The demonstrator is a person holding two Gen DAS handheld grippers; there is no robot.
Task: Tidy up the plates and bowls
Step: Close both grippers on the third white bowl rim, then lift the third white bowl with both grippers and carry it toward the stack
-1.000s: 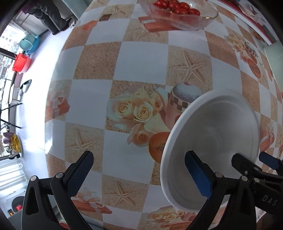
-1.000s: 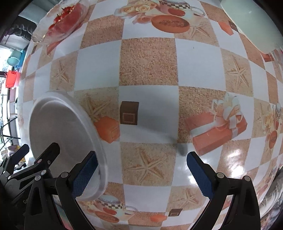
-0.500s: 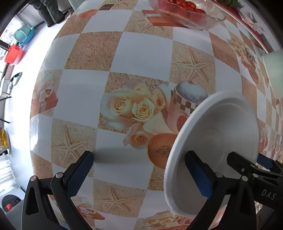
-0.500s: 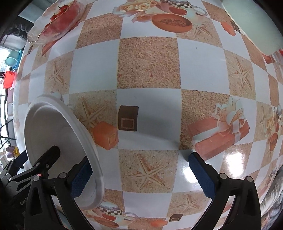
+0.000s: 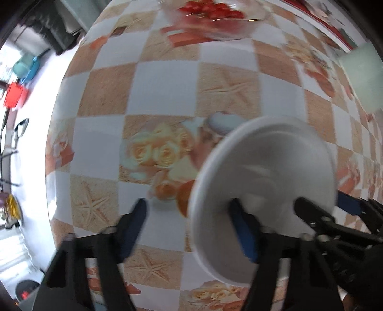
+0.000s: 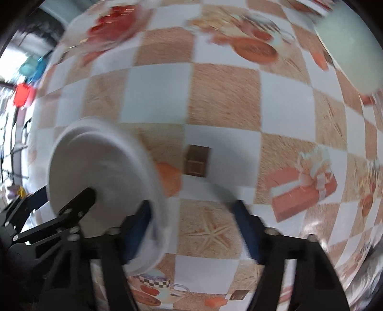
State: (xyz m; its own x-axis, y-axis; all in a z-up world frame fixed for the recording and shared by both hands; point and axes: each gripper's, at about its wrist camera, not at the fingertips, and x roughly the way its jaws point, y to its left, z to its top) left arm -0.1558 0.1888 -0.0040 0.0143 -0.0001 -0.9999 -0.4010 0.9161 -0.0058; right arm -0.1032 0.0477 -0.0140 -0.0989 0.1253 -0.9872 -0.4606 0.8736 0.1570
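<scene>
A white plate [image 5: 263, 181] is seen at the lower right of the left wrist view and at the lower left of the right wrist view [image 6: 100, 172], on the chequered bench [image 5: 167, 79]. It is straddled from both sides: the left gripper [image 5: 191, 227] has one finger over the plate's inside and the other outside the rim at lower centre, and the right gripper [image 6: 191, 227] is set the same way on the opposite rim. Both pairs of jaws are closing, with the rim between them in each case. This placing is judged to be a two-sided grasp, so that the plate can be lifted level.

Whether the pads already press on the rim cannot be told, since both views are smeared by motion. The underside of the plate and its contact with the bench are hidden. A glass bowl [image 5: 210, 21] of red fruit is cut off at the top of the left view, and a pale green object [image 6: 352, 50] is cut off at the upper right of the right view; its kind cannot be made out.
</scene>
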